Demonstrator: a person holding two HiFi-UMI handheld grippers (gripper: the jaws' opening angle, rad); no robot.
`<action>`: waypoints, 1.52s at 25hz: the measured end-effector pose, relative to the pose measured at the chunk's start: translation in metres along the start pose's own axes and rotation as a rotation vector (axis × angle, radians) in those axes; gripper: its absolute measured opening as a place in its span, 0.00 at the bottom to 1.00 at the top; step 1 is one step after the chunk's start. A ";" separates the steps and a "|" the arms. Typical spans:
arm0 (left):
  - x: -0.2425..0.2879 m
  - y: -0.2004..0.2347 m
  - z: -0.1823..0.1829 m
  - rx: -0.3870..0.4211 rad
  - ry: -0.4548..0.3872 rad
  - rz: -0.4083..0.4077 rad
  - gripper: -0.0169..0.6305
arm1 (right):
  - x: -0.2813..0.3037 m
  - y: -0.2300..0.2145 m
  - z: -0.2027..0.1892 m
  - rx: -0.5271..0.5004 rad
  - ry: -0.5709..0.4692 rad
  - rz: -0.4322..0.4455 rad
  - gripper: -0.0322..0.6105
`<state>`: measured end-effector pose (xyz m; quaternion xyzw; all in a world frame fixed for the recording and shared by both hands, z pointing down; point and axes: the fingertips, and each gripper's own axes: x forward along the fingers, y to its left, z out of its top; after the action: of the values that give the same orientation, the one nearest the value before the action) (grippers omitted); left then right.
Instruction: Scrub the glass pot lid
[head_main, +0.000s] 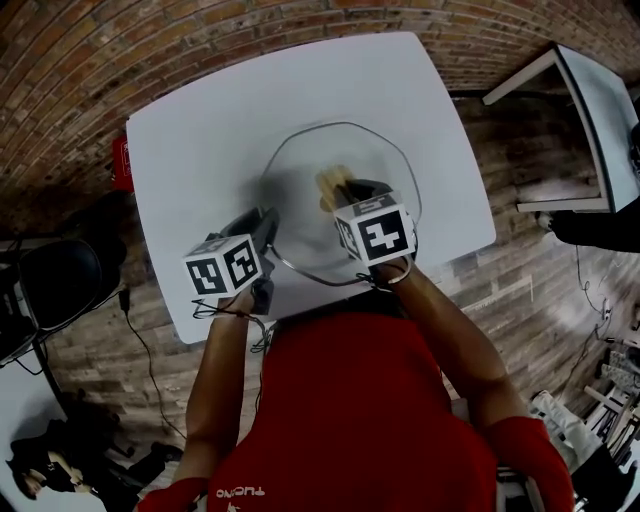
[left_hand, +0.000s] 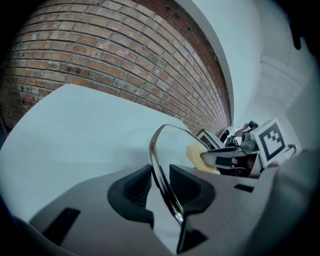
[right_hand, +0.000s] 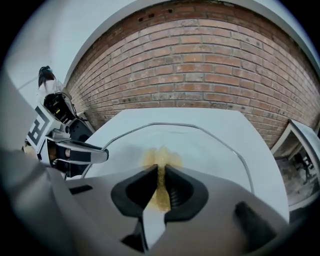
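Note:
A large glass pot lid (head_main: 340, 170) with a metal rim lies on the white table (head_main: 200, 130). My left gripper (head_main: 262, 232) is shut on the lid's rim (left_hand: 161, 175) at its near left edge; the metal band runs between the two black pads. My right gripper (head_main: 345, 192) is over the glass near the lid's middle, shut on a yellow sponge (right_hand: 160, 165) that is squeezed thin between its pads and pressed on the glass. From the left gripper view, the sponge (left_hand: 196, 156) shows through the lid (left_hand: 175, 145). The lid's rim (right_hand: 175, 125) arcs in front of the right gripper.
A brick wall (right_hand: 200, 65) stands behind the table. A second white table (head_main: 590, 110) is at the right. A dark chair (head_main: 50, 280) and cables lie on the floor at the left. A red object (head_main: 121, 162) sits by the table's left edge.

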<state>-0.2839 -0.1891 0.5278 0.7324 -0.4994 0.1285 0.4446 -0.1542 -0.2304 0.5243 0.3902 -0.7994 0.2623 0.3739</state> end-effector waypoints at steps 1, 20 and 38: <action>0.000 0.001 0.000 0.000 -0.001 -0.001 0.21 | 0.002 0.000 0.000 -0.001 0.000 -0.004 0.13; -0.043 -0.004 0.026 0.119 -0.122 0.028 0.34 | -0.048 0.005 0.024 0.018 -0.164 0.037 0.29; -0.129 -0.185 0.106 0.472 -0.711 -0.043 0.08 | -0.203 0.009 0.088 -0.286 -0.808 0.161 0.13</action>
<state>-0.2152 -0.1725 0.2893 0.8231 -0.5631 -0.0303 0.0675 -0.1113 -0.2008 0.3089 0.3420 -0.9378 0.0036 0.0596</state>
